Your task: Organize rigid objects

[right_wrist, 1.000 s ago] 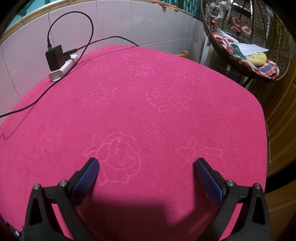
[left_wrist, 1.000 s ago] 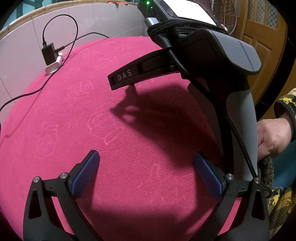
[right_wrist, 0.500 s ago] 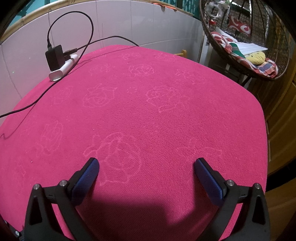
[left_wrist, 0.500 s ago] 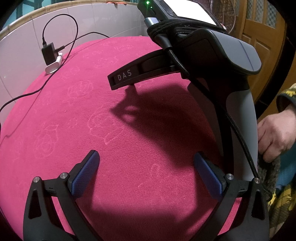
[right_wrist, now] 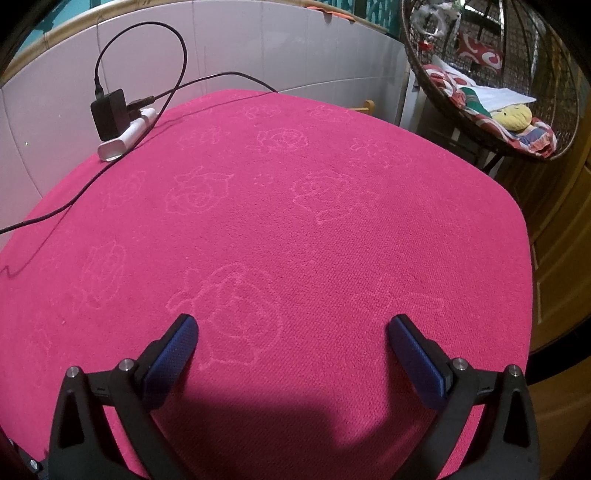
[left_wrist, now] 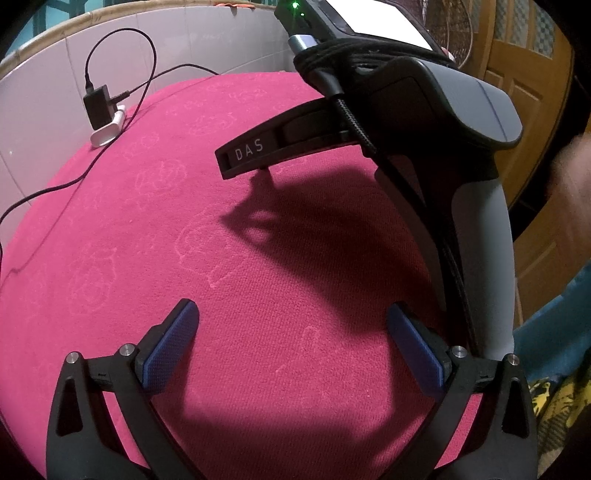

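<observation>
So we've got 2 grippers over 1 bright pink towel-textured cloth (right_wrist: 332, 229) with faint flower outlines, spread over the whole work surface. Our left gripper (left_wrist: 291, 332) has its 2 blue-padded fingers (left_wrist: 173, 343) spread wide apart with nothing but cloth between them. Same deal for our right gripper (right_wrist: 291, 336): 2 blue pads (right_wrist: 417, 362) wide apart, nothing clamped, just pink cloth underneath.

In the left wrist view the right gripper also shows from the side as 1 big black and grey handheld unit (left_wrist: 424, 122), with "DAS" printed on the black finger sticking out toward the middle of the cloth. It has 1 braided black cable (left_wrist: 354, 122) running down its handle and 1 green light (left_wrist: 294, 5) glowing at the top. It throws 1 dark shadow (left_wrist: 314, 236) on the cloth just below it. At the right edge we can make out 1 blurred hand (left_wrist: 572, 173), too smeared to say much more.

As for rigid things to organize, the only loose items on the cloth are at the far left corner: 1 black square charger block (right_wrist: 110, 112) plugged into 1 white oblong power strip (right_wrist: 127, 138), touching each other, well apart from both grippers. 2 thin black cords (right_wrist: 229, 75) come off them, one looping up against the white tiled wall (right_wrist: 258, 48), another trailing off to the left.

Beyond the cloth's far right corner there's 1 round wicker hanging chair (right_wrist: 491, 144) with patterned cushions and 1 yellow plush thing (right_wrist: 513, 118) in it.
</observation>
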Tool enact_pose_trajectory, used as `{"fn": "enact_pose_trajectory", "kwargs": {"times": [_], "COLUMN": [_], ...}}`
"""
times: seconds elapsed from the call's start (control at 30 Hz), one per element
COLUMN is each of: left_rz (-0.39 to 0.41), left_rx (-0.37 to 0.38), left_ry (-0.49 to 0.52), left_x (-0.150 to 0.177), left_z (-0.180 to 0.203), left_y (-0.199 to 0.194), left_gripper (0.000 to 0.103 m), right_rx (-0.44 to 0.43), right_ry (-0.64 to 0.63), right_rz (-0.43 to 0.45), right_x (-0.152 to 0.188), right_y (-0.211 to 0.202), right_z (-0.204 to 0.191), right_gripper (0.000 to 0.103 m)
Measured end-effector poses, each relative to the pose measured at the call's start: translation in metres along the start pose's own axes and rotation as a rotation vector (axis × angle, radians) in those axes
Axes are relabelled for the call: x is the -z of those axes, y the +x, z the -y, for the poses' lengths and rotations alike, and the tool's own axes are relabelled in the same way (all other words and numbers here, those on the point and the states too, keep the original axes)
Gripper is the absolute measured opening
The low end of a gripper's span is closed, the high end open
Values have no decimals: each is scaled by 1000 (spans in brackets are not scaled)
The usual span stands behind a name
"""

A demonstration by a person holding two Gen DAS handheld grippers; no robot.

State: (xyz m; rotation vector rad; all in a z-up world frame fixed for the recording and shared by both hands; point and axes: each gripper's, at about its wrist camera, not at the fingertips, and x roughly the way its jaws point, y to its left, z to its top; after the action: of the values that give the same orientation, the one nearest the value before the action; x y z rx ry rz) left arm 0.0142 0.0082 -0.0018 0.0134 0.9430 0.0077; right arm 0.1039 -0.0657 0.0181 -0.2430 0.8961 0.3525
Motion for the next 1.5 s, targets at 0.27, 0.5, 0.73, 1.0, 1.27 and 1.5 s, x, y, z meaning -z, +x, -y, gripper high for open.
{"fn": "enact_pose_trajectory", "kwargs": {"times": [0.27,0.5,0.73,1.0,1.27,1.5], "left_rz": [-3,-2,-1,0,1,2], "left_rx": [7,11,18,22,26,31], "left_ry": [-4,-8,-13,-16,-19,-22], "left_x": [0,0,0,0,0,1], "left_z": [-1,-2,-2,-3,-3,-3], "left_y": [2,2,2,3,3,2], "left_gripper": [103,103,103,103,103,103], "right_rx": [-1,-2,-31,-222,-287,-240], "right_ry": [-1,-1,-15,8,-20,-102], "right_rz": [1,3,6,122,330,458], "right_x": [-1,0,0,4,-2,-5], "right_y": [1,1,1,-23,-70,-93], "right_z": [0,-1,1,28,24,20], "right_gripper": [103,103,103,103,103,103]}}
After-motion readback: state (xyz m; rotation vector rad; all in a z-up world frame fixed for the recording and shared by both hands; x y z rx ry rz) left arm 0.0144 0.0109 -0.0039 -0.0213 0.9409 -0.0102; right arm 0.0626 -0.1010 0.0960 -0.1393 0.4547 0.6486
